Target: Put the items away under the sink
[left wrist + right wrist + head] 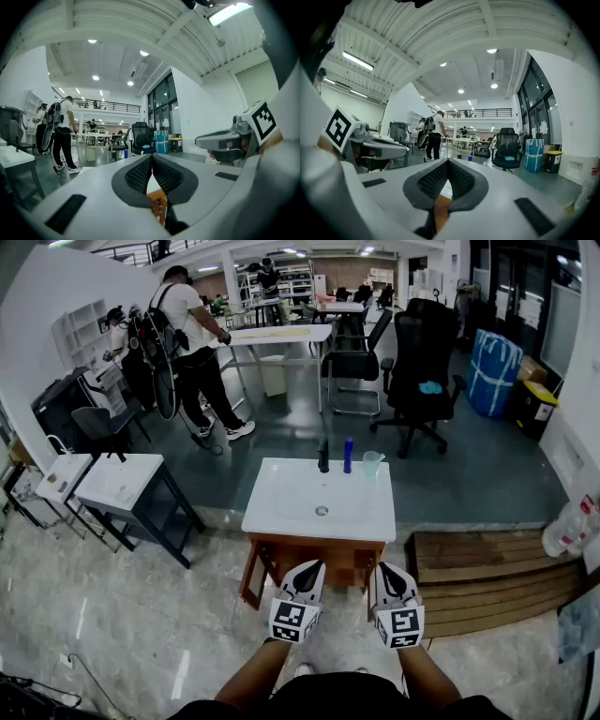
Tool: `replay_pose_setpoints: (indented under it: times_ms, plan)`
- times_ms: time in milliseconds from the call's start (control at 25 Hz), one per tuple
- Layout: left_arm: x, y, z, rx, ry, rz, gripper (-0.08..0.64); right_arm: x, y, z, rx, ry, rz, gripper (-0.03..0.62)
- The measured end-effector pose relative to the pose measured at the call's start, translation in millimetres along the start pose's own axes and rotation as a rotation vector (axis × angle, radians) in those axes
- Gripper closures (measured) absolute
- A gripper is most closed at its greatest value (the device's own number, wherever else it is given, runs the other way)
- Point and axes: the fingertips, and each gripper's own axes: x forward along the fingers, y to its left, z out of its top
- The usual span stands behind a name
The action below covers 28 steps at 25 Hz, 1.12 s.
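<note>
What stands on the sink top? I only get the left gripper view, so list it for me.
Observer: Along the sink's back edge stand a black faucet, a blue bottle and a clear cup, left to right.
Operator: Report the other gripper.
Observer: The right gripper is shut, with nothing between its jaws.
Operator: Place both grippers for me.
Observer: The left gripper and the right one hang side by side, short of the sink's front edge, touching nothing.

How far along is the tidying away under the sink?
Nothing looks done: the blue bottle and clear cup stand on the sink top. Nothing is in hand: the left gripper and right gripper have jaws together, empty, in front of the wooden cabinet. Left: picking up both items and stowing them below.
</note>
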Motion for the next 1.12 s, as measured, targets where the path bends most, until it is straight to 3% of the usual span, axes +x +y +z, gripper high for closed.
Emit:
replay_pose_setpoints:
  times_ms: [240,440,640,1120]
  plan:
    - [-9,11,5,-0.045,-0.02,0.05,0.538,9,6,5,0.005,-0.008,0.016,0.575]
    - [-12,17,7,-0.025,-0.029,0.047,0.538,14,17,8,0.014,-0.025,0.018,0.575]
    - [-12,22,6,-0.002,-0.031,0.017,0.538,17,21,15,0.042,-0.053,-0.002,0.574]
    - [-36,56,-11,-0.016,-0.02,-0.07,0.538,24,61,0,0.058,-0.004,-0.083,0.574]
